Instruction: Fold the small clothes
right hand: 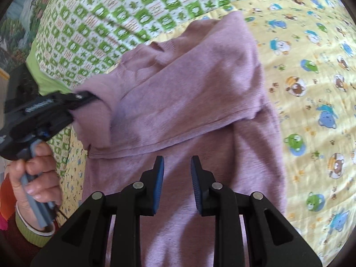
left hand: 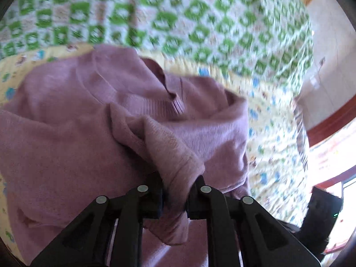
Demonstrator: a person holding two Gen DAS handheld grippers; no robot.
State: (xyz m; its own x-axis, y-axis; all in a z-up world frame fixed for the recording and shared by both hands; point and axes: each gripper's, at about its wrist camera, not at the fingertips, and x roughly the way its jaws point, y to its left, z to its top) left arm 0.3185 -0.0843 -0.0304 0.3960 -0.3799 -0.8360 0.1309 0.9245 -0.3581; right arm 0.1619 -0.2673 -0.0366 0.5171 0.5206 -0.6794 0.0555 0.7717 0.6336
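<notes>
Soft mauve knitted sweater (right hand: pixel 178 102) lies on a yellow cartoon-animal printed sheet (right hand: pixel 311 89) — a green-and-white checked quilt (right hand: pixel 100 22) sits beyond it on the bed. Left gripper (left hand: pixel 175 191) has its jaws clamped on a bunched sleeve cuff (left hand: pixel 175 162), lifted over the sweater body. Right gripper (right hand: pixel 177 166) hovers above the lower half — jaws parted, holding nothing.

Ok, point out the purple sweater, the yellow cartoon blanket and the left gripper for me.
purple sweater (right hand: pixel 178 102): right wrist view, on the folded-over upper layer.
yellow cartoon blanket (right hand: pixel 311 89): right wrist view, on bare fabric right of the sweater.
left gripper (left hand: pixel 175 191): left wrist view, between its fingertips, shut on sweater fabric.
</notes>
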